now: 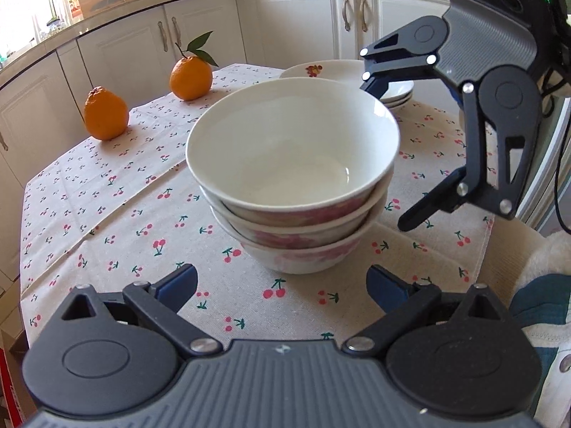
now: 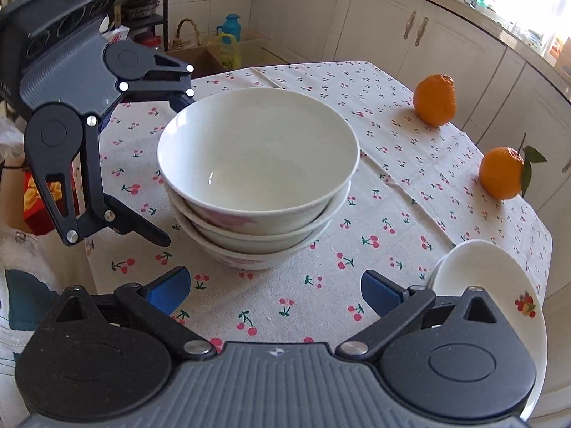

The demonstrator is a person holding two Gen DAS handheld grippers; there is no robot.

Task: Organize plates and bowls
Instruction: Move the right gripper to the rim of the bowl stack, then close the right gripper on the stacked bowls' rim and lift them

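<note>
Claws (image 1: pixel 282 285) (image 2: pixel 273 283) agape around glossy round stacked bowls (image 1: pixel 292 164)

home kitchen | white cabinets (image 1: pixel 292 18) | cherry-print tablecloth (image 1: pixel 125 214)

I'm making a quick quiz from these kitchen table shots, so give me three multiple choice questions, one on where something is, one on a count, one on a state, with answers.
1. Where do the stacked plates sit relative to the bowl stack in the left wrist view?
A. behind it, to the right
B. under it
C. on the floor

2. How many bowls are nested in the stack?
A. one
B. three
C. five

3. How are the left gripper and right gripper?
A. both open, holding nothing
B. both shut on a bowl
C. one shut on an orange

Answers: 1 A, the plates show past the bowls' rim; 2 B, three rims show; 3 A, both jaws are spread with only tablecloth between.
</note>
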